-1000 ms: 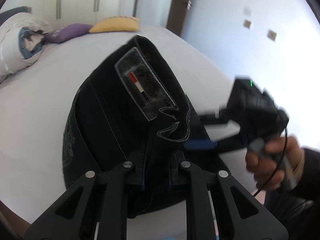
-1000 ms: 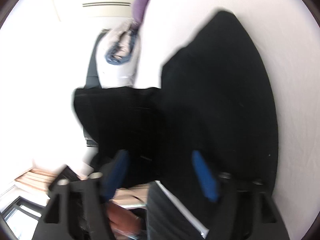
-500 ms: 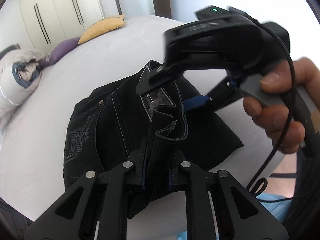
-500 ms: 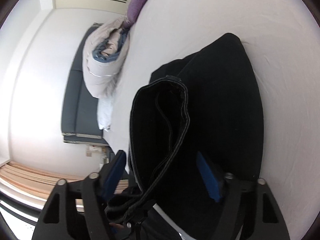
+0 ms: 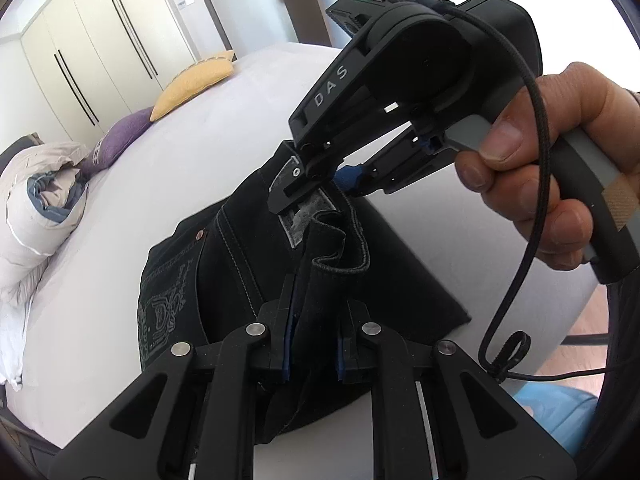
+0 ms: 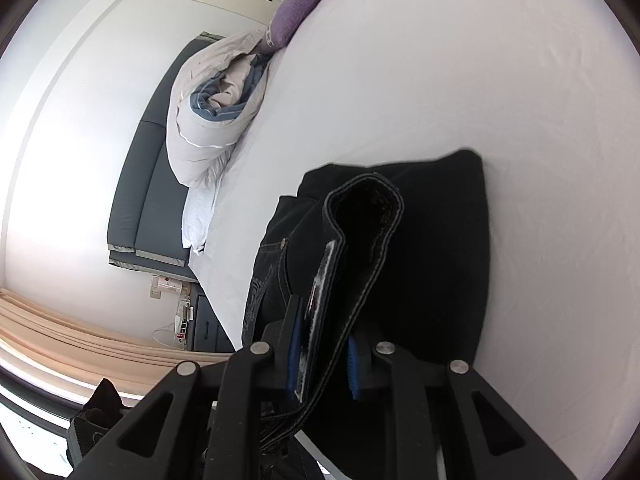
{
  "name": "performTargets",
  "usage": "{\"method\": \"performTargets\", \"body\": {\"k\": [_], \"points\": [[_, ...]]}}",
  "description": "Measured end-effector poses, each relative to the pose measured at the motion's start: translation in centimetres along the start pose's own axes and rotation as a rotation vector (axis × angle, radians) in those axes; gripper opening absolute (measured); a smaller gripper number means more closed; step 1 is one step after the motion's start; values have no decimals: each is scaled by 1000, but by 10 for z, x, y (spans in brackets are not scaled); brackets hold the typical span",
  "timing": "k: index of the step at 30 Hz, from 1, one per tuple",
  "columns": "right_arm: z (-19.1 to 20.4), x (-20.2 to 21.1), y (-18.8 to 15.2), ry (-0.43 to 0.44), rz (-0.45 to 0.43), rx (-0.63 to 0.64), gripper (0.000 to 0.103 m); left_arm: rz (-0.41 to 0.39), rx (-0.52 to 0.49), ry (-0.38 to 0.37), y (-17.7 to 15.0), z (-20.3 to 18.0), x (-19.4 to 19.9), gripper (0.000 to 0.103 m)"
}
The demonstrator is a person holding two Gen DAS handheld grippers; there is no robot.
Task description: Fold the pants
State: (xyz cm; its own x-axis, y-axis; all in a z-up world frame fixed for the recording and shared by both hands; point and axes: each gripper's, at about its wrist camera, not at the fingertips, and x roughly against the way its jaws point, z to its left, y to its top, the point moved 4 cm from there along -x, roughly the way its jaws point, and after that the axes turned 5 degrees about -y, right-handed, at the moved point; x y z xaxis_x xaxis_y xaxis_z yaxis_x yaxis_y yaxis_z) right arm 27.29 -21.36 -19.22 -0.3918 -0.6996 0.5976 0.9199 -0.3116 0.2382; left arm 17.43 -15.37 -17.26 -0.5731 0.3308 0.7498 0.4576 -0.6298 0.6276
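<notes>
Bare bed (image 6: 460, 80) beyond pants (image 6: 440, 240)

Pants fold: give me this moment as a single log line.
left claw: shut on pants waistband | right claw: shut on pants waistband | waistband lifted, rest on bed | fold unfinished

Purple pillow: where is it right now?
In the left wrist view, the purple pillow lies at the far left of the bed, between the yellow pillow and the rolled duvet.
</notes>
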Motion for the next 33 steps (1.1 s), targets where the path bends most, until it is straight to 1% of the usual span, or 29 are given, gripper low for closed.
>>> {"method": "performTargets", "body": {"k": [3, 5, 9, 11, 15, 17, 19, 20, 21, 23, 24, 25, 26, 27, 28, 29, 31, 33], "points": [[-8, 10, 8, 0, -15, 3, 19, -1, -7, -10, 10, -12, -4, 13], [-17, 14, 7, 0, -13, 3, 19, 13, -14, -18, 10, -19, -11, 13], [-41, 7, 1, -1, -4, -38, 19, 60, -34, -26, -3, -30, -25, 13], [-48, 5, -3, 19, -19, -62, 19, 66, -43, -22, -7, -34, -27, 13], [-58, -3, -5, 10, -23, -77, 19, 84, -55, -19, -12, -38, -36, 14], [-62, -3, -6, 17, -27, -89, 17, 87, -55, -15, -13, -41, -39, 15], [-63, -4, -6, 23, -33, -95, 17, 88, -42, -7, -12, -45, -44, 20], [-64, -2, -6, 27, -34, -98, 19, 87, -34, -4, -12, -45, -43, 20], [-66, 0, -6, 33, -31, -107, 23, 85, -27, -4, -13, -45, -42, 22], [-69, 8, -6, 31, -36, -129, 28, 87, -8, -27, -16, -40, -38, 28], [-70, 14, -5, 20, -49, -130, 30, 84, 8, -46, -17, -36, -34, 34], [-72, 22, -3, 6, -70, -135, 32, 79, 26, -60, -18, -33, -30, 57], [-74, 29, -1, -10, -87, -145, 37, 72, 50, -72, -21, -28, -23, 73], [-76, 37, 1, -29, -104, -156, 39, 58, 76, -87, -24, -24, -14, 92], [-78, 45, 3, -39, -123, -170, 39, 41, 95, -102, -26, -20, -6, 92], [-76, 53, 6, -20, -142, -177, 39, 29, 113, -114, -28, -15, 4, 92], [-62, 64, 13, 48, -167, -155, 39, 11, 144, -121, -32, -1, 18, 92], [-43, 64, 21, 130, -157, -115, 39, -17, 197, -120, -29, 18, 30, 92]]}}
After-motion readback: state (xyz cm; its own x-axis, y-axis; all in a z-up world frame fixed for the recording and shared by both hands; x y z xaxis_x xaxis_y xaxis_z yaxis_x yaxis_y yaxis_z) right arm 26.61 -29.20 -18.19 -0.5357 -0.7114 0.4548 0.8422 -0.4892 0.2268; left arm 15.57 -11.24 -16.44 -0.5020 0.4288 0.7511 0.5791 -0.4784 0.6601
